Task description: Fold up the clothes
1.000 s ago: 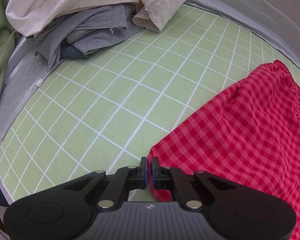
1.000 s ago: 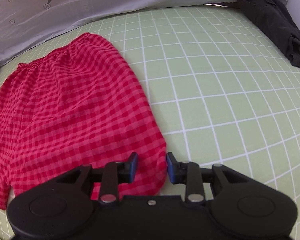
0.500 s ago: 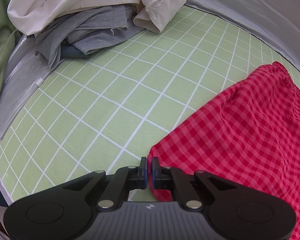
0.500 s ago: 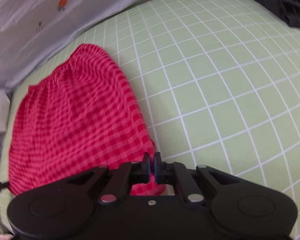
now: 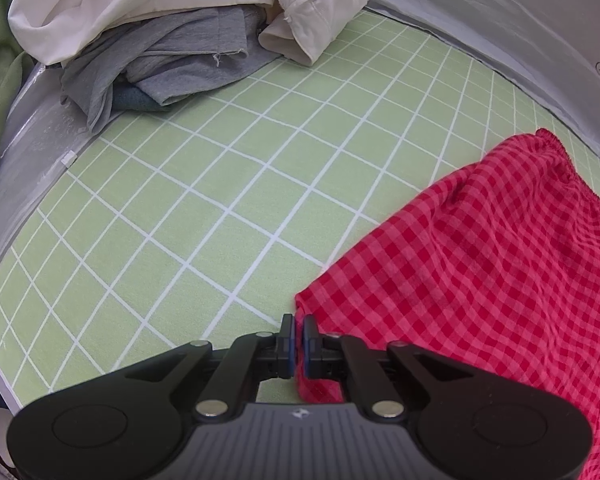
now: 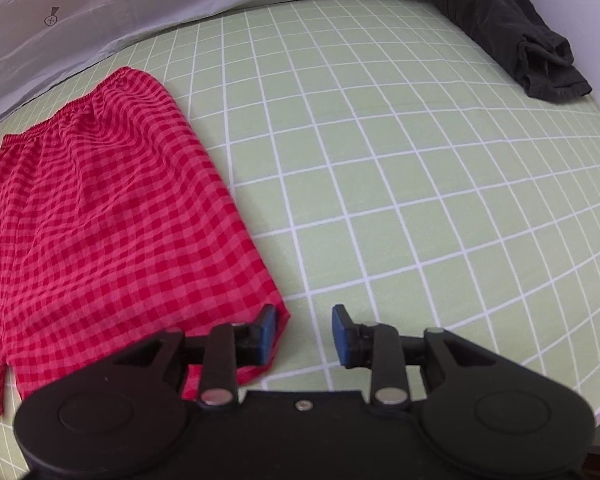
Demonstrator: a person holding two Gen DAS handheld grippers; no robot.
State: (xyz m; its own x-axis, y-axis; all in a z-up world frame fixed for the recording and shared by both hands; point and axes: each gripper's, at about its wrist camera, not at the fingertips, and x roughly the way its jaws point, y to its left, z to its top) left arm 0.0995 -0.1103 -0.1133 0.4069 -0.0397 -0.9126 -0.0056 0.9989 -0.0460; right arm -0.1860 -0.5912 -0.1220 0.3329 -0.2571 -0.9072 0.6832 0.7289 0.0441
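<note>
1. The red checked shorts lie spread flat on the green grid mat, waistband away from the cameras.
2. The left hand-held gripper is pinched closed on a hem corner, likely to lift it for a fold.
3. The right hand-held gripper is wide open and holds nothing, one finger over the opposite hem corner.
4. A white and grey clothes pile and a dark garment sit well apart at the mat's edges, so nothing blocks the fold.
</note>
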